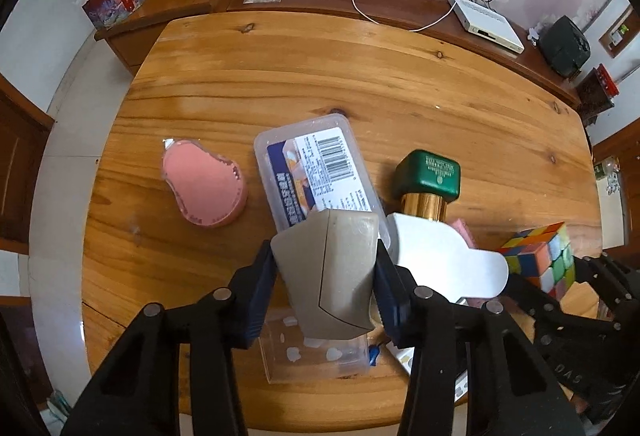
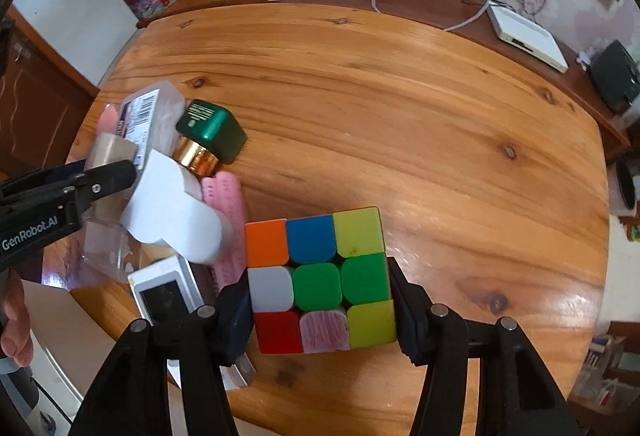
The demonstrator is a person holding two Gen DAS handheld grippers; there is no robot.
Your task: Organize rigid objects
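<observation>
Cube (image 2: 320,278) sitting clamped in right gripper (image 2: 320,300) near table's (image 2: 400,96) front edge; left gripper (image 1: 326,276) gripping beige block (image 1: 328,268), lying leftward beside clutter

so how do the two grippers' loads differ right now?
The left gripper is clamped on a plain beige wedge-shaped block; the right gripper on a multicoloured Rubik's cube. The block has curved, tapered faces; the cube is square and tiled. Both are rigid, gripped side to side over the wooden table.

Soft daylight glares off the table (image 2: 400,96); fisheye edges bend, perhaps slightly blurred.
</observation>
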